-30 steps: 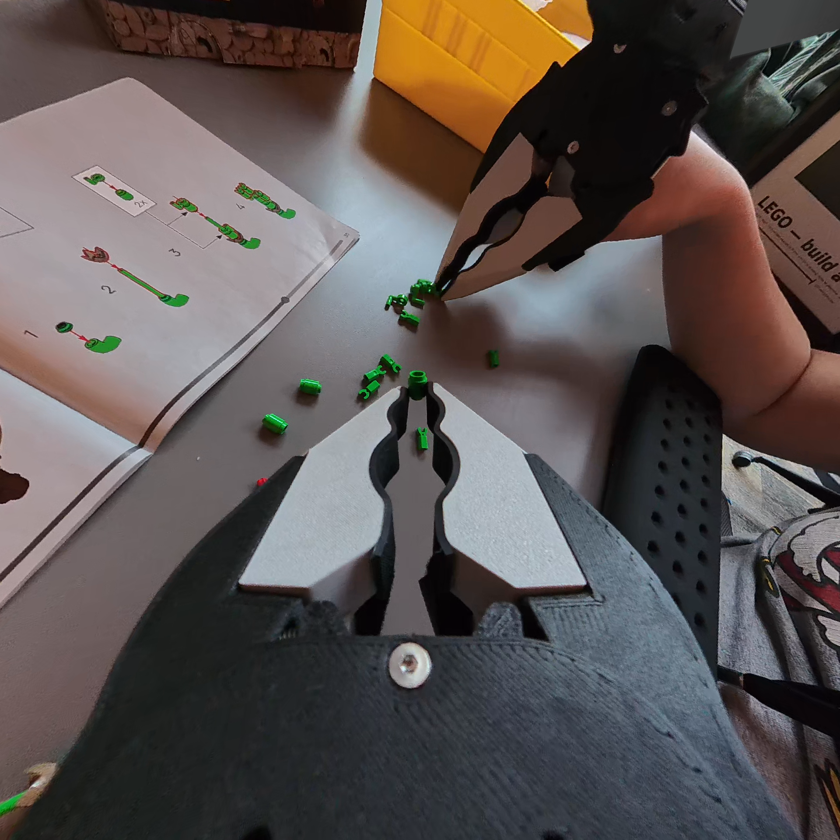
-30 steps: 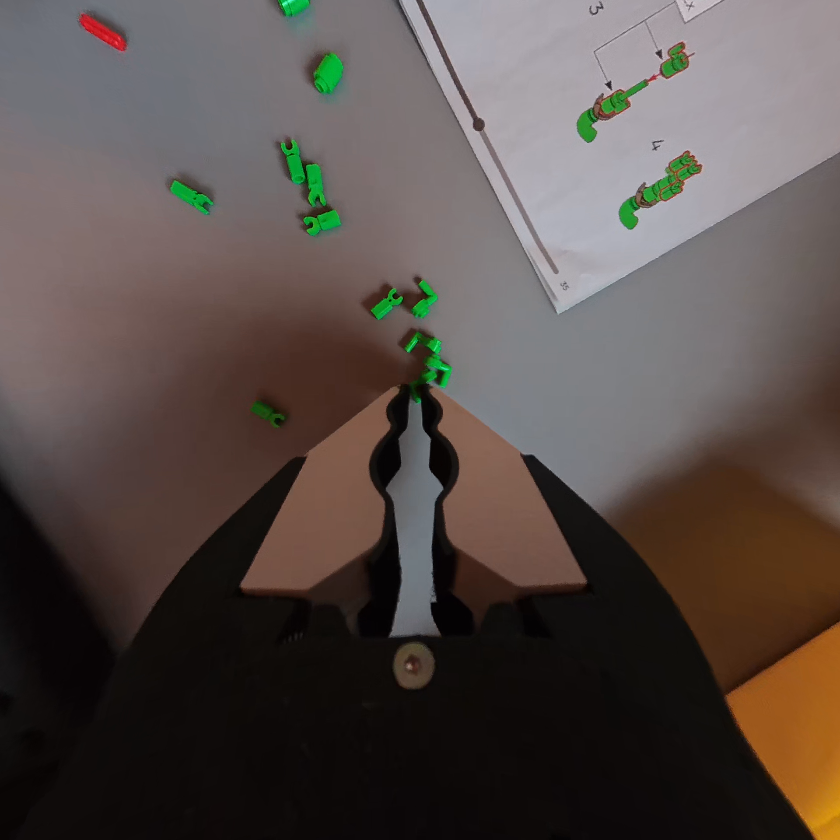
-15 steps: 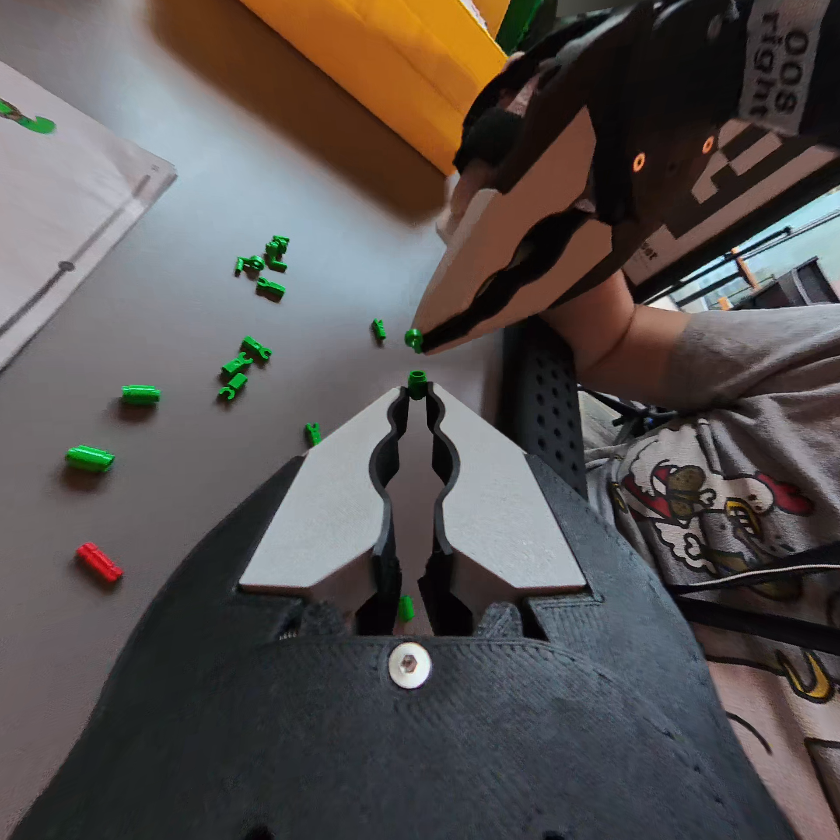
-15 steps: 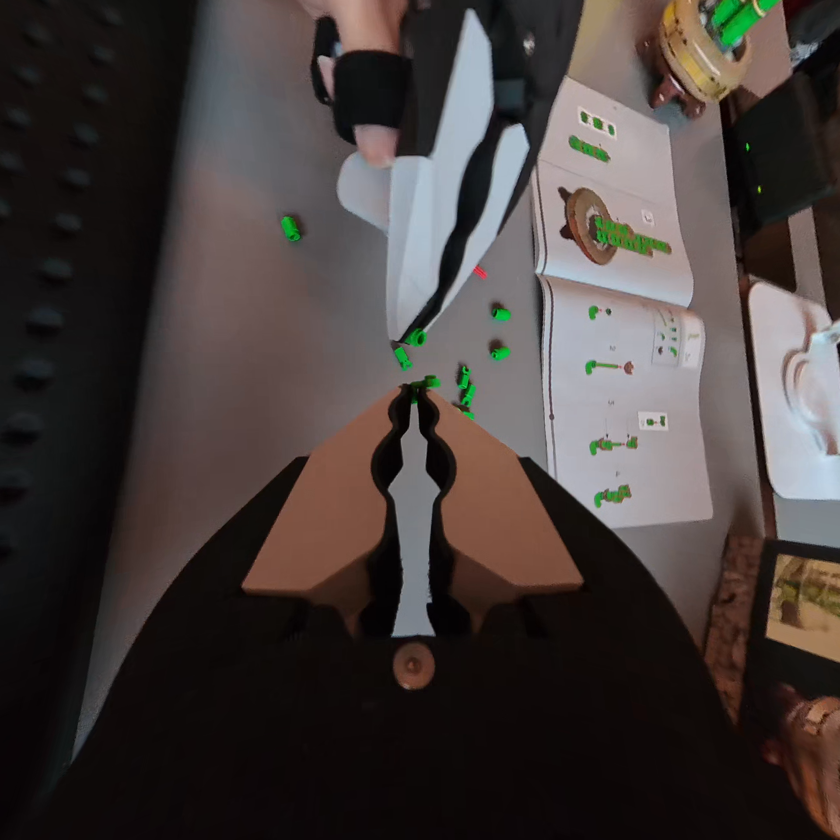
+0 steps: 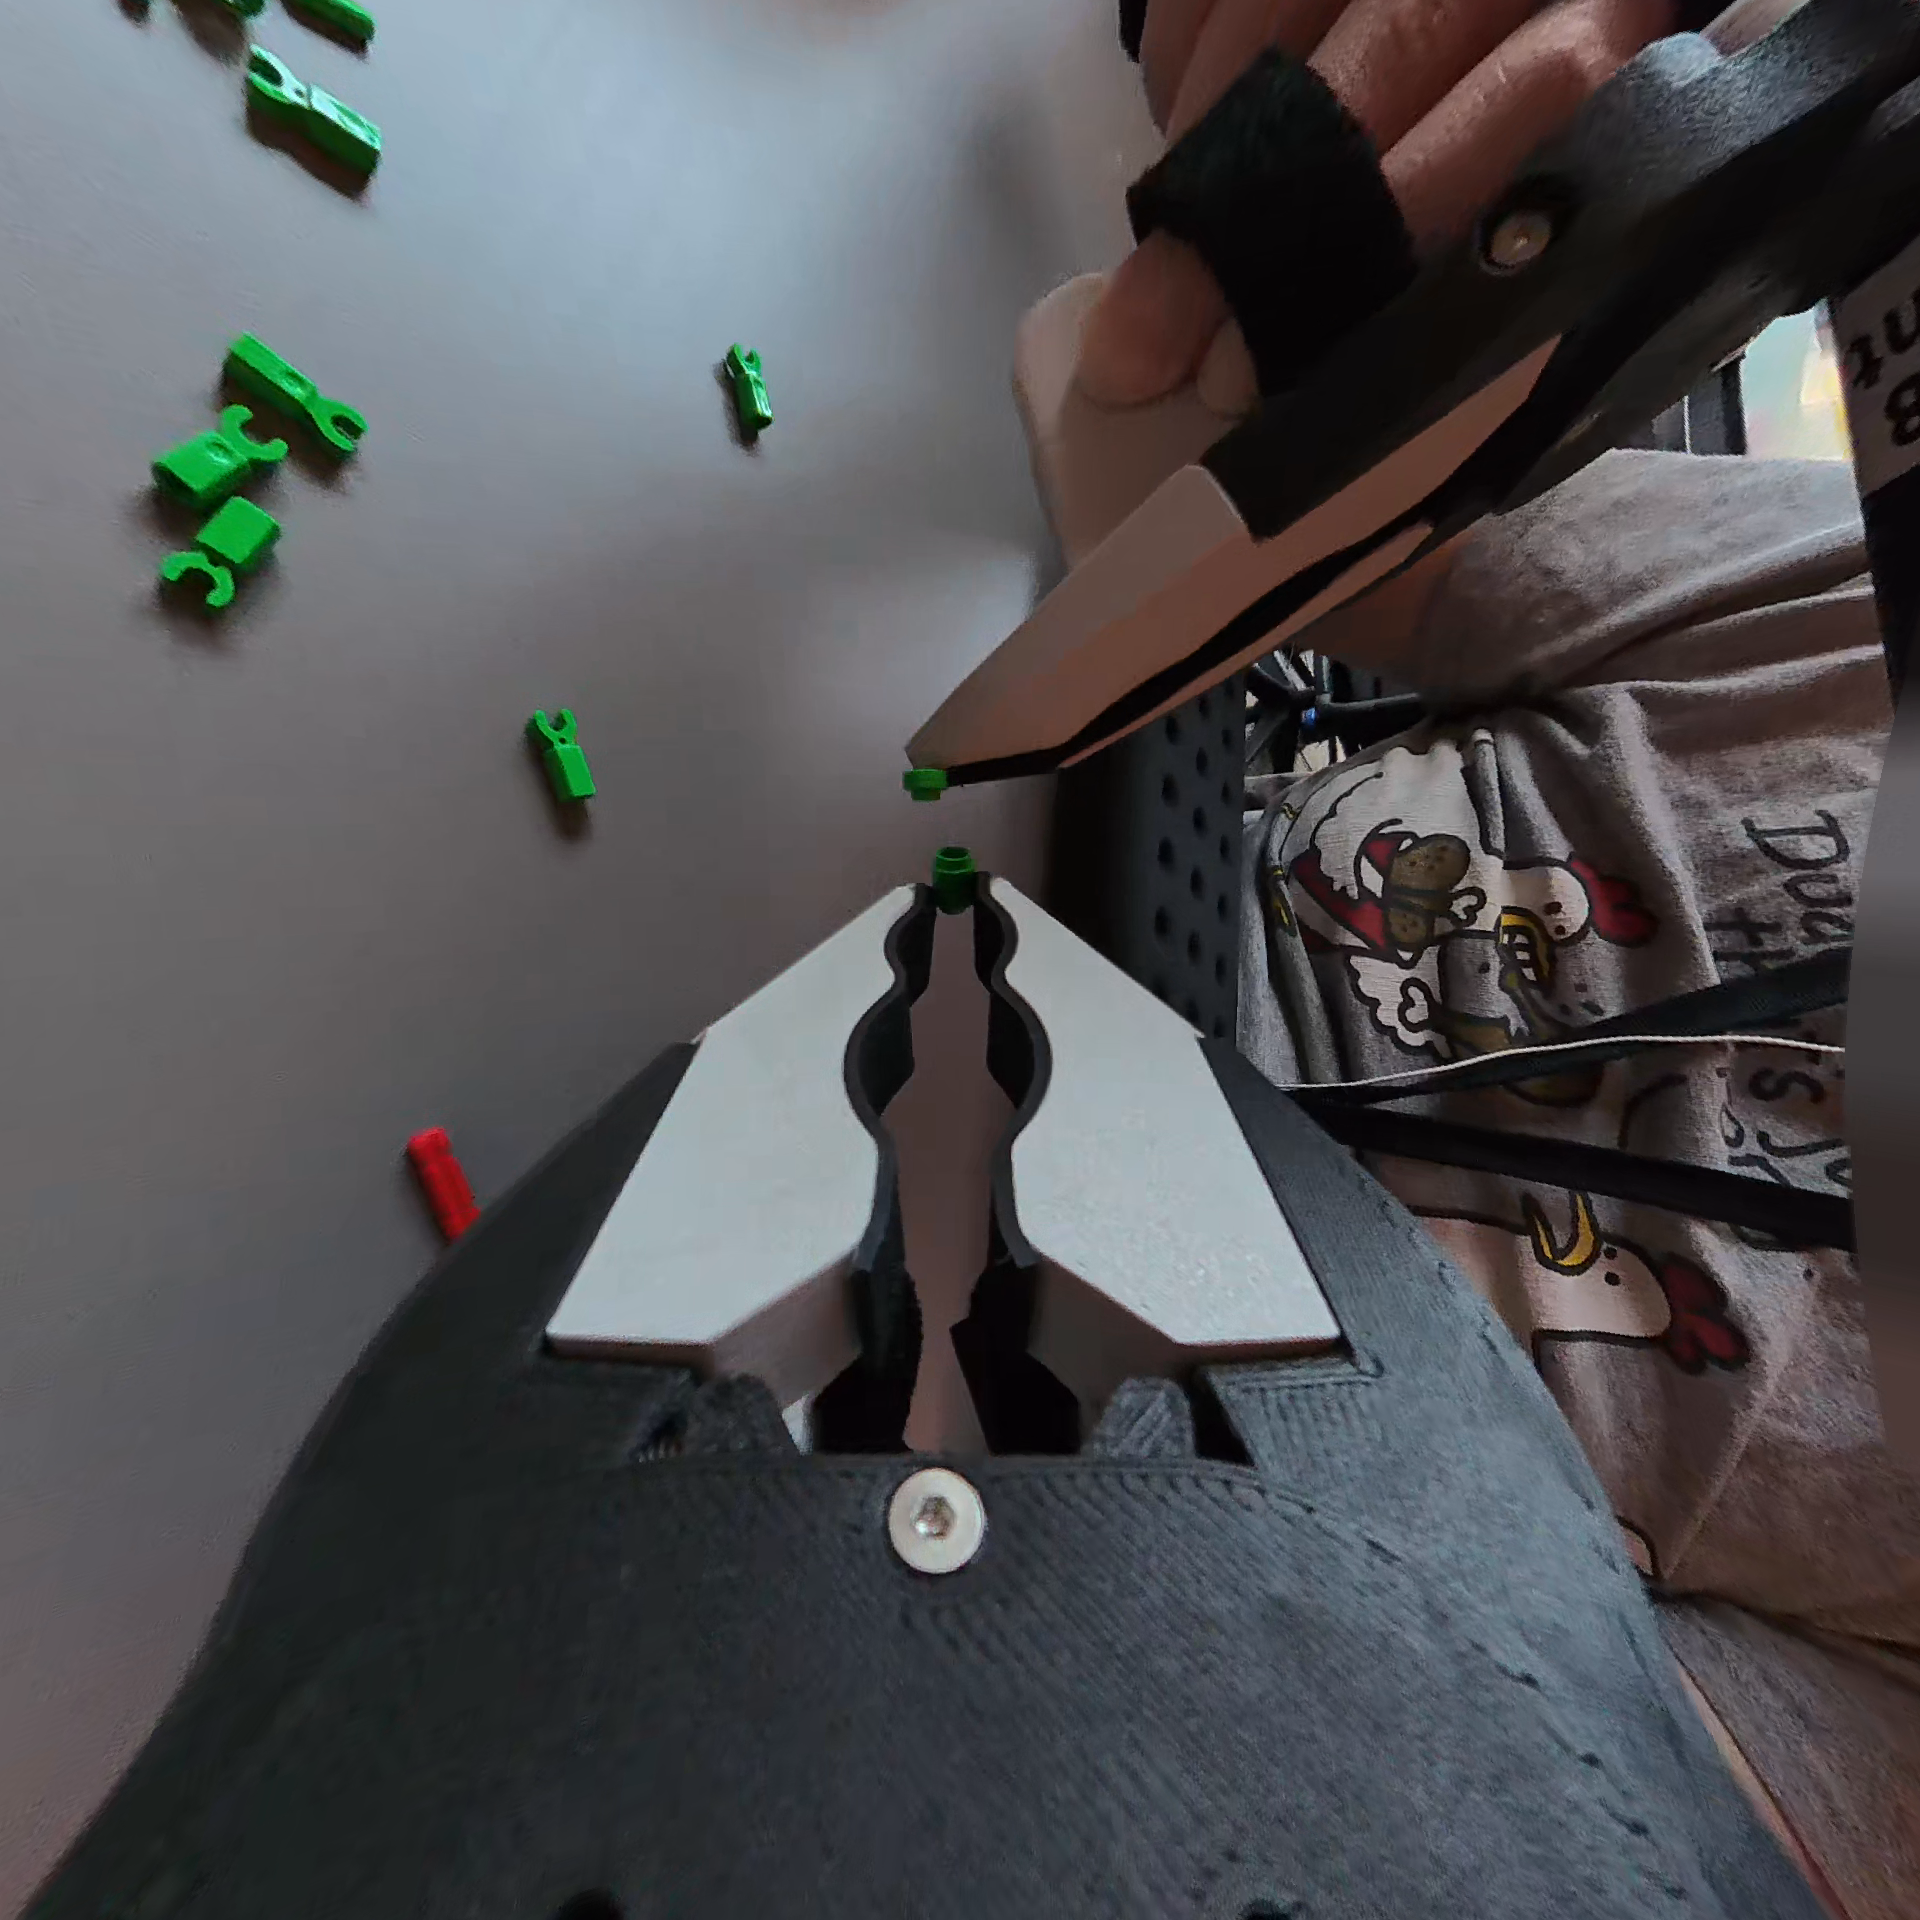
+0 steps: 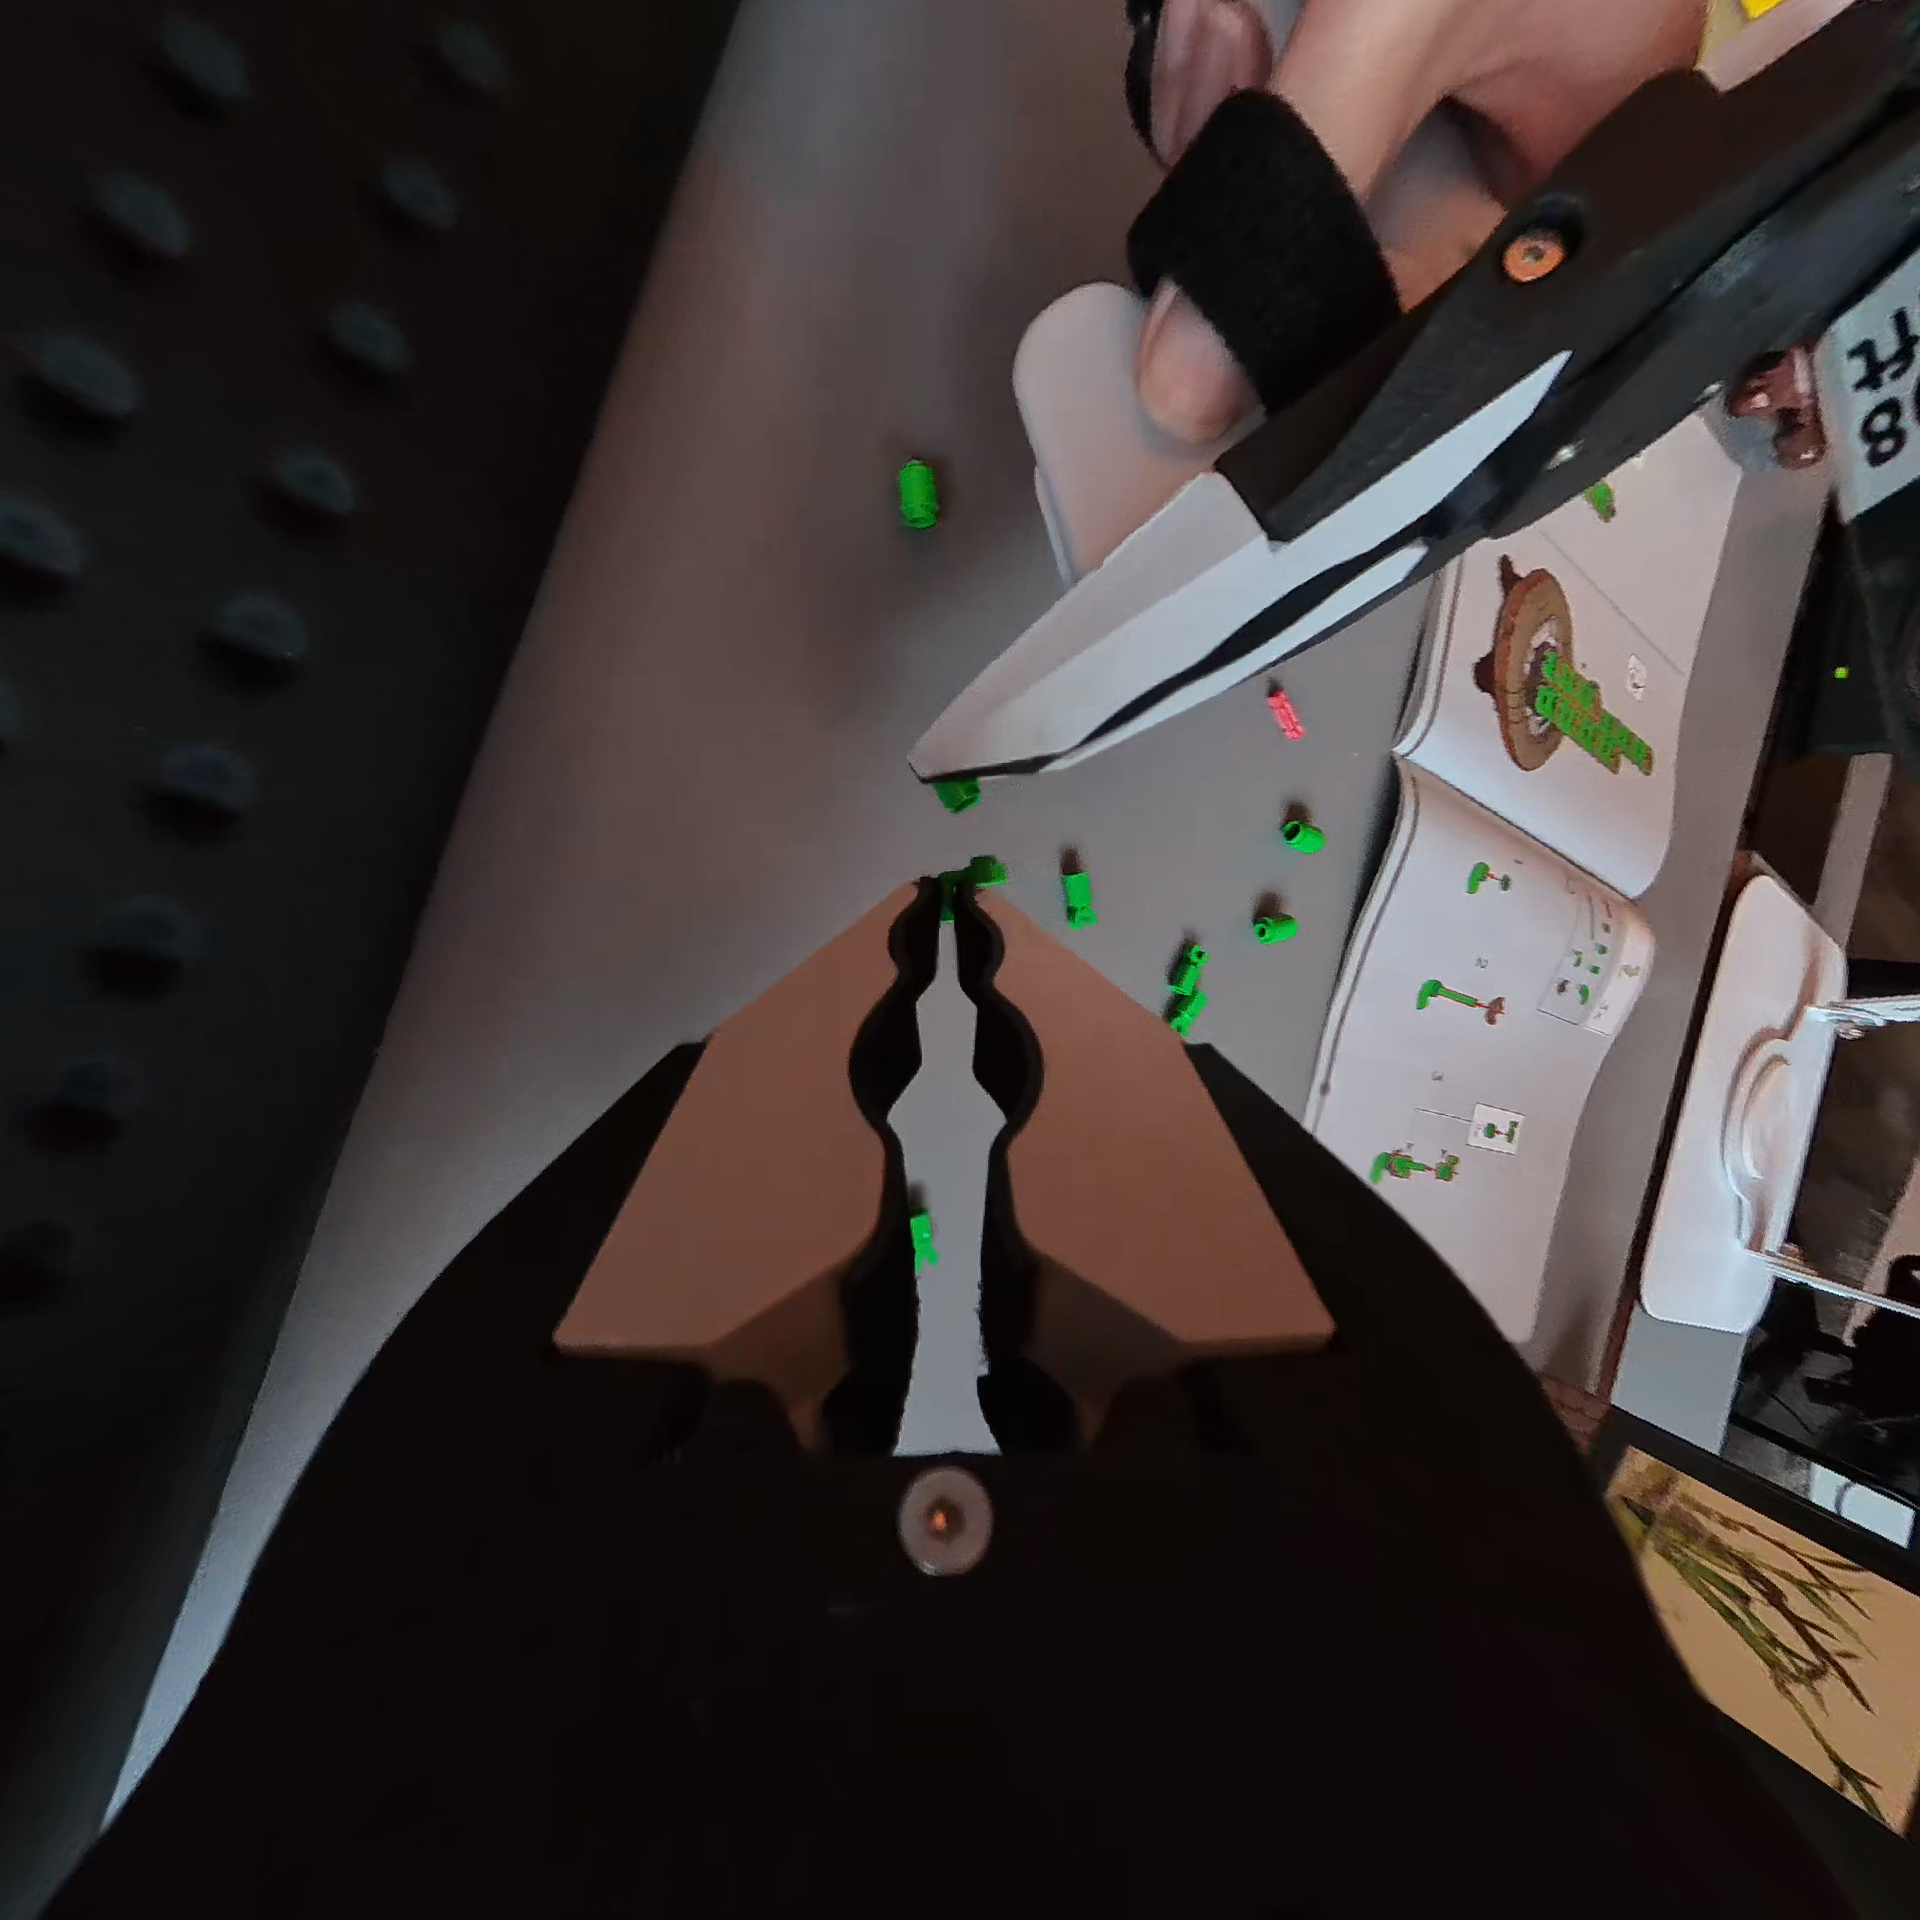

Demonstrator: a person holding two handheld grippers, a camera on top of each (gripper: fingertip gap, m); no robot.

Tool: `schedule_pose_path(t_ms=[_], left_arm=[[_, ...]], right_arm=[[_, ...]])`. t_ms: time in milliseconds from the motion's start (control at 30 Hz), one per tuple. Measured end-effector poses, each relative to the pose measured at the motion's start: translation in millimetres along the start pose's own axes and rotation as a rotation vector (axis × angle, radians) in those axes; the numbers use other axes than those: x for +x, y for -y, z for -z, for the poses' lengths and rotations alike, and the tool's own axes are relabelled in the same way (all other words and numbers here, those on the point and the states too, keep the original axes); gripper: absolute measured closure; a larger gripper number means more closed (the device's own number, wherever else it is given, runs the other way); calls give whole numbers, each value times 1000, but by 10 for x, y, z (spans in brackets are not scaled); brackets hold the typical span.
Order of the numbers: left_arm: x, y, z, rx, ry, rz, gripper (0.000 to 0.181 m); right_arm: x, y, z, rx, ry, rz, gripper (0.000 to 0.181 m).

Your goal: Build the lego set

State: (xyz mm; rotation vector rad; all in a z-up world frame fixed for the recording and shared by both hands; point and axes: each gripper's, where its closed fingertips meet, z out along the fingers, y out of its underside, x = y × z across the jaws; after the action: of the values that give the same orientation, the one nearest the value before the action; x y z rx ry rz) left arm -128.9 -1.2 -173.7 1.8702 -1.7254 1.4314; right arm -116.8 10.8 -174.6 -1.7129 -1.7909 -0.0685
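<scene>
In the left wrist view my left gripper is shut on a small green round piece that sticks out past its tips. My right gripper comes in from the upper right, shut on a small green clip piece. The two pieces face each other a small gap apart, above the grey table. In the right wrist view my right gripper pinches the clip piece, and the left gripper holds the round piece just above it.
Loose green clips and a red pin lie on the table. Green round bricks, the open instruction booklet and a white tray show to the right. A black perforated chair stands at the table edge. The grippers are tip to tip, or close to it. My left tips are roughly 9 cm from the red pin.
The right gripper picked a green clip from the pile. Both grippers lifted off the table, turned toward each other and moved closer, bringing the two green pieces almost tip to tip.
</scene>
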Motion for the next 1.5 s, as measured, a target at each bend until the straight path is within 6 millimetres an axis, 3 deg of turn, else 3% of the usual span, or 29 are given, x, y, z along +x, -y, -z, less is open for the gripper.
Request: schedule_pose_path(t_ms=[767,1500], left_arm=[[-22,-121,-66,-79,-24,58,176],[61,-312,-171,-235,-10,-40,176]], right_arm=[[-132,140,-74,22,-30,146,181],[-372,257,-124,29,43,255,181]])
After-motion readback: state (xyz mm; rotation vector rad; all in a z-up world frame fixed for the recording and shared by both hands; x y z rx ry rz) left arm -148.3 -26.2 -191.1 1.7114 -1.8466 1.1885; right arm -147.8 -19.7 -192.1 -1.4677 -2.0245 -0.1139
